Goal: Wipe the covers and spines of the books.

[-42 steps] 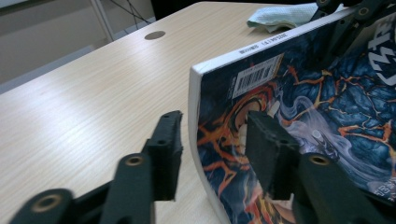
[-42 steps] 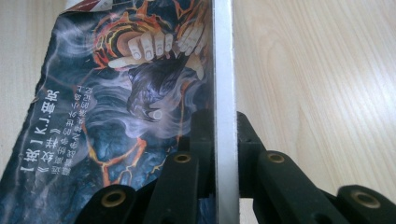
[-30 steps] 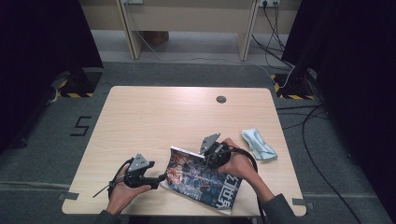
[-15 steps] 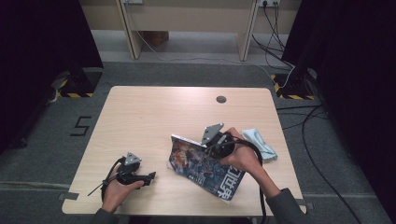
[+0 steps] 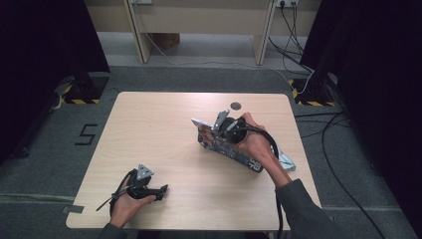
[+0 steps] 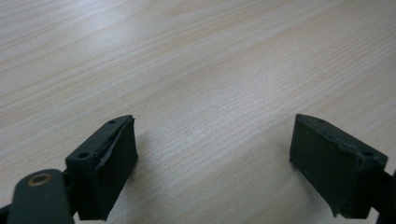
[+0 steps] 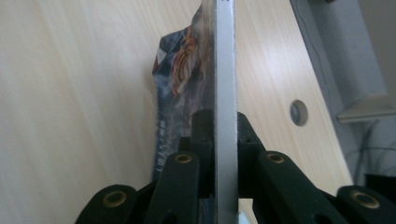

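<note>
Landmark: the comic book (image 5: 226, 144) clamped on edge in my right gripper (image 5: 217, 130). Left of the book, the table (image 5: 164, 129) is bare wood up to my left gripper (image 5: 161, 190), which rests near the front edge, its jaws just opened further, nothing between them. Beyond the book, a round port (image 5: 235, 105) sits flush. Right of the book, a pale packet (image 5: 286, 160) lies behind my forearm.
</note>
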Demonstrator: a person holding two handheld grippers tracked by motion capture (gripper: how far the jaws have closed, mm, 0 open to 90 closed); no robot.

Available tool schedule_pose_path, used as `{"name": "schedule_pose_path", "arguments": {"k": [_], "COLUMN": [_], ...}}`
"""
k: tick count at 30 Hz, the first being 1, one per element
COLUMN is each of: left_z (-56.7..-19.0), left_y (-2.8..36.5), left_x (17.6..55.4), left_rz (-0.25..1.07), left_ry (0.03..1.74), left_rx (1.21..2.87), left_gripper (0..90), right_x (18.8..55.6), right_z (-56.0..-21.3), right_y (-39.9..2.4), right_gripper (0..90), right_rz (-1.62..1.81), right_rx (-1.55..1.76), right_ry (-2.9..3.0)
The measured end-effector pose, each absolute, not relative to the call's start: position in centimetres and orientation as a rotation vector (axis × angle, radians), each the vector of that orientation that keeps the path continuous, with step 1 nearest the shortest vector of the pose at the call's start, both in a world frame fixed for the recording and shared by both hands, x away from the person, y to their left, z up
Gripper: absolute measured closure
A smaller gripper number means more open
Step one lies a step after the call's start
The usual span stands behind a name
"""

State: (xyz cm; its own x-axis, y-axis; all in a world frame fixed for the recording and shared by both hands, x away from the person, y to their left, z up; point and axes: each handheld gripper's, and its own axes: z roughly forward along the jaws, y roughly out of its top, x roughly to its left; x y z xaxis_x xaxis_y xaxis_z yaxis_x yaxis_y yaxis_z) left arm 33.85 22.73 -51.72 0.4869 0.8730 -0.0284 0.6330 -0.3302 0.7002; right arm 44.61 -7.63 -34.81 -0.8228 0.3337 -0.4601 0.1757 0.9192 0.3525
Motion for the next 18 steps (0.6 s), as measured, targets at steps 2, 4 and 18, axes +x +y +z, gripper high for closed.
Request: {"name": "schedule_pose_path", "arguments": {"k": [2, 4, 18], "left_z": [-51.7, -51.7, -51.8], "left_y": [22.7, 22.7, 22.8], "left_x": [33.8, 33.8, 33.8], "left_rz": [0.470, 0.471, 0.475], "left_ry": [1.235, 1.234, 1.230], "left_rx": [2.079, 2.080, 2.073], "left_gripper": [13.8, 13.8, 13.8], "right_x": [44.5, 44.1, 41.3], "right_z": [-35.6, -35.7, -36.6], "right_y": [-7.2, -7.1, -6.1], "right_gripper": [83.0, 83.0, 82.7], "right_rz": [0.381, 0.403, 0.413], "right_rx": [0.350, 0.350, 0.298], "right_ry": [2.566, 2.565, 2.632]}}
